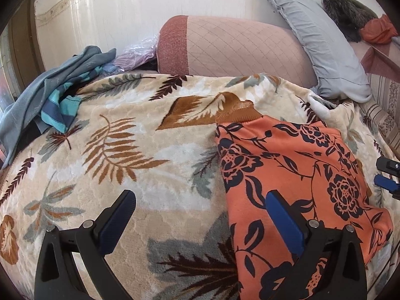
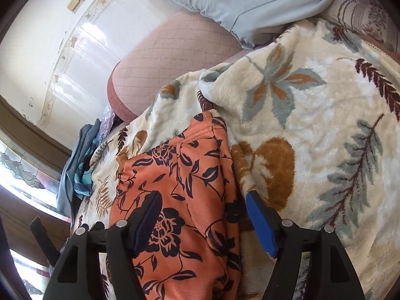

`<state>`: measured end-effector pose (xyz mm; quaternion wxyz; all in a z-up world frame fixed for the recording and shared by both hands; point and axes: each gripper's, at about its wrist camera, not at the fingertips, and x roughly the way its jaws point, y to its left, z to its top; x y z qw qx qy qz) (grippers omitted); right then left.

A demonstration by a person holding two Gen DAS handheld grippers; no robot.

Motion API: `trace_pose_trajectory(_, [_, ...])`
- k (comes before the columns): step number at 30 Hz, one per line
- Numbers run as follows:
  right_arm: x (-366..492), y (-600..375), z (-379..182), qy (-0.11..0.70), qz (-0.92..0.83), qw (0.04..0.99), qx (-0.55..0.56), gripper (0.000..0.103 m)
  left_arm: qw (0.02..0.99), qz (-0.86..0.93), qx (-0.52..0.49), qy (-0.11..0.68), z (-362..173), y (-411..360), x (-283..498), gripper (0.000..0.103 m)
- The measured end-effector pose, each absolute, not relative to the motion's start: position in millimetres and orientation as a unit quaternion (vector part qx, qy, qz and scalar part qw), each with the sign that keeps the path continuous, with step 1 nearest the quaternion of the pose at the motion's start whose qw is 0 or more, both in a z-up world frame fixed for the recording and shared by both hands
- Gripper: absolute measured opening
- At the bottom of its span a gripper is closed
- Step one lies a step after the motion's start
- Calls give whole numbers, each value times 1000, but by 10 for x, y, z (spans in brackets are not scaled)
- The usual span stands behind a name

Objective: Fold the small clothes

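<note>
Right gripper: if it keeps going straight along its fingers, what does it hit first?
Most likely the orange floral garment, which lies between and ahead of the open right gripper, on the leaf-print blanket. Its right finger sits at the garment's edge, so the blanket is a close second; depth is unclear.

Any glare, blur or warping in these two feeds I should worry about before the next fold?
Left wrist view: sharp, orange floral garment evenly lit, strong fisheye bending of the leaf-print blanket. Right wrist view: glare on the glossy wall, window blown out at left, garment still clear.
</note>
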<state>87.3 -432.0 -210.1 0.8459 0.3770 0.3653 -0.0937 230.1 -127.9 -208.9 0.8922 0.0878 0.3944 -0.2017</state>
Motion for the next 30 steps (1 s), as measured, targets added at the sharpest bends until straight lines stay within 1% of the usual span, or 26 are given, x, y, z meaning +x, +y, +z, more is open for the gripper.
trace_pose_trajectory(7, [843, -4327, -2167, 378, -77, 838, 386, 73, 888, -210, 89, 399, -2142, -1315, 2331, 103])
trace_pose_trajectory(12, [864, -4334, -2248, 396, -66, 832, 382, 73, 876, -235, 62, 418, -2163, -1314, 2395, 103])
trace_pose_trajectory(17, [867, -4369, -2301, 402, -52, 826, 391, 74, 841, -312, 36, 440, -2135, -1357, 2408, 103])
trace_pose_trajectory(21, [845, -4407, -2341, 408, -36, 821, 398, 74, 793, -384, -1, 472, -2172, -1383, 2461, 103])
trace_pose_trajectory(27, [788, -4510, -2392, 406, -12, 811, 421, 76, 753, -423, -48, 501, -2247, -1374, 2540, 103])
trace_pose_trajectory(30, [796, -4539, -2455, 409, 10, 798, 442, 76, 745, -425, -49, 513, -2281, -1367, 2572, 103])
